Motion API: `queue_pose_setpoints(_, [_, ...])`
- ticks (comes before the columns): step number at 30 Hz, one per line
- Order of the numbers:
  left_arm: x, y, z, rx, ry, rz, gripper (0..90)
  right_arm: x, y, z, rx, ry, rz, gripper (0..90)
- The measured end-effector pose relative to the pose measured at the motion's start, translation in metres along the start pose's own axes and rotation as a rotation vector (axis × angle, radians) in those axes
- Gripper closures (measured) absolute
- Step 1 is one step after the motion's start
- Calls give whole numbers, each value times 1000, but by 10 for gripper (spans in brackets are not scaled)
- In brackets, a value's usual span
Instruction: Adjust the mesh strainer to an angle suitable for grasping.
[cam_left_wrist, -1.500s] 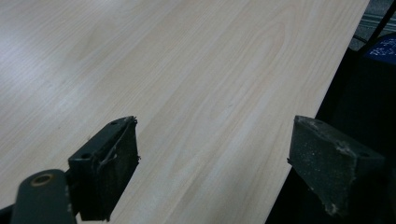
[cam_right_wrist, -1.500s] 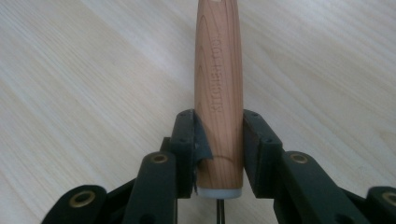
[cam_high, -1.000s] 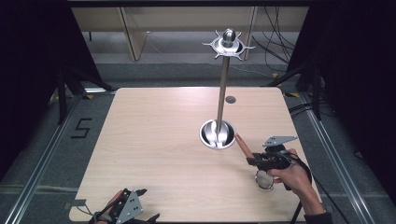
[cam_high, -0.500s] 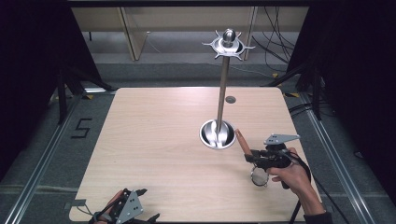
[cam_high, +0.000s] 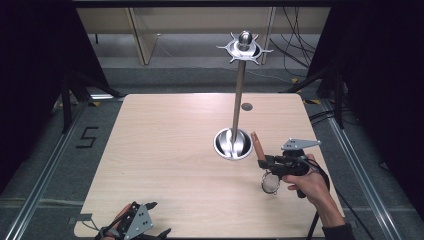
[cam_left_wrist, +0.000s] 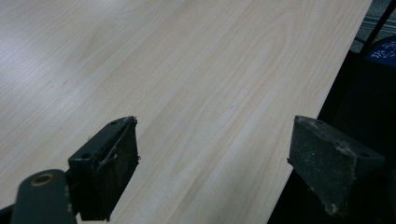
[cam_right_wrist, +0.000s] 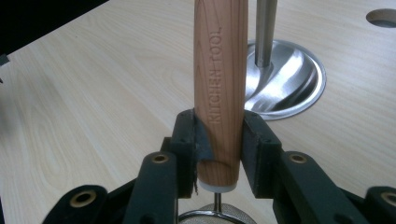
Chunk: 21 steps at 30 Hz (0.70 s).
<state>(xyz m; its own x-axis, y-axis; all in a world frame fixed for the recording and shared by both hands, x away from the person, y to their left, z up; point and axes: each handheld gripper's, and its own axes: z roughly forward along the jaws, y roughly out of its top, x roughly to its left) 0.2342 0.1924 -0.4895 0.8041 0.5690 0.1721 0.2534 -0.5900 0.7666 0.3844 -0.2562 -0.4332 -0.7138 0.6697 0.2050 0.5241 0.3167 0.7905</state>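
The right claw (cam_right_wrist: 219, 140) pinches the strainer (cam_high: 270, 184) by its wooden handle (cam_right_wrist: 219, 70), with the stand (cam_right_wrist: 285, 79) just ahead; the left claw (cam_left_wrist: 215, 172) is spread over the bench (cam_left_wrist: 187, 70).

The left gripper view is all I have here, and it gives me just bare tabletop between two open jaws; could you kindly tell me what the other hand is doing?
Observer: The right hand-held gripper is shut on a wooden handle stamped "KITCHEN TOOL".
Operator: Thank you. What sort of tool is it?
Observer: A small mesh strainer hangs at the handle's lower end, close above the table.
Operator: And is anything else standing nearby?
Observer: Yes, a metal stand with a round dished base rises just left of the handle in the high view, with a hooked ring at its top.
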Motion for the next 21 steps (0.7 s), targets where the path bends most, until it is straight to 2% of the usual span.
queue_pose_setpoints(2, [0,0,0,0,-1,-1,151,2,3,0,-4,9,14,696])
queue_pose_setpoints(4, [1,0,0,0,4,0,151,2,5,-1,-13,-2,2,696])
queue_pose_setpoints(5, [1,0,-1,5,-3,-1,152,0,7,-2,-28,6,-4,696])
queue_pose_setpoints(6, [1,0,-1,12,-8,-3,152,3,9,-3,-32,24,15,696])
queue_pose_setpoints(7, [1,0,-1,9,-8,-3,152,2,11,-3,-50,25,-10,696])
queue_pose_setpoints(9, [1,0,-1,10,-6,-1,152,6,17,-6,-56,18,6,696])
queue_pose_setpoints(10, [1,0,-1,10,-7,-2,151,4,18,-6,-70,15,-17,696])
queue_pose_setpoints(11, [1,0,-1,9,-7,-3,152,6,20,-8,-64,15,10,696])
queue_pose_setpoints(12, [0,0,0,-4,2,-3,152,5,21,-7,-79,8,-10,696])
queue_pose_setpoints(16, [1,0,-1,11,-5,0,152,6,26,-7,-92,3,6,697])
queue_pose_setpoints(21, [1,0,-1,10,-8,-3,151,8,36,-10,-132,13,-14,697])
